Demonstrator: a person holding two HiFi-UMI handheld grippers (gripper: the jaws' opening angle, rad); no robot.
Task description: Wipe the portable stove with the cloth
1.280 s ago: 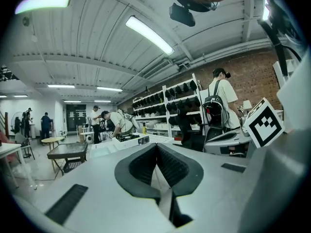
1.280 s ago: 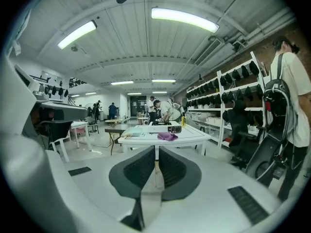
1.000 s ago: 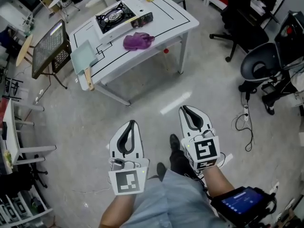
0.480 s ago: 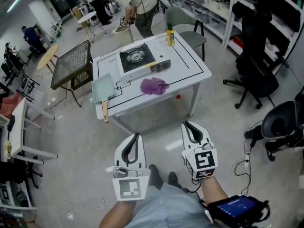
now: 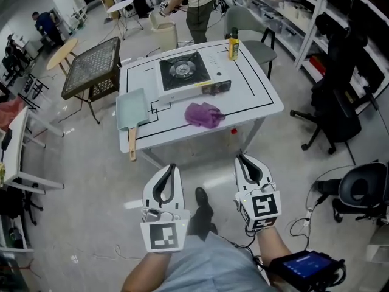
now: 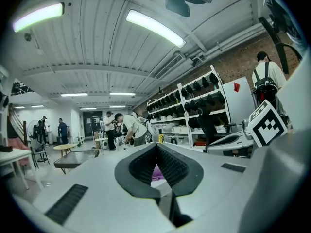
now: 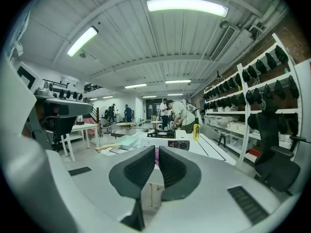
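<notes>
With the table (image 5: 261, 102) nearer than a second ago, the left gripper (image 5: 172, 166) is closed and empty, the portable stove (image 5: 184, 73) sits mid-table, the purple cloth (image 5: 205, 114) lies untouched just before it, and the right gripper (image 5: 241, 156) is likewise closed and empty, so wiping hasn't begun.

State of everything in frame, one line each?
Left tool: shut, empty, short of the table.
Right tool: shut, empty, short of the table.
Crumpled purple cloth: lying on white table, untouched.
Silver portable stove: on table, burner bare.
Yellow bottle: upright.
Pale green board: flat, wooden handle overhanging edge.
</notes>
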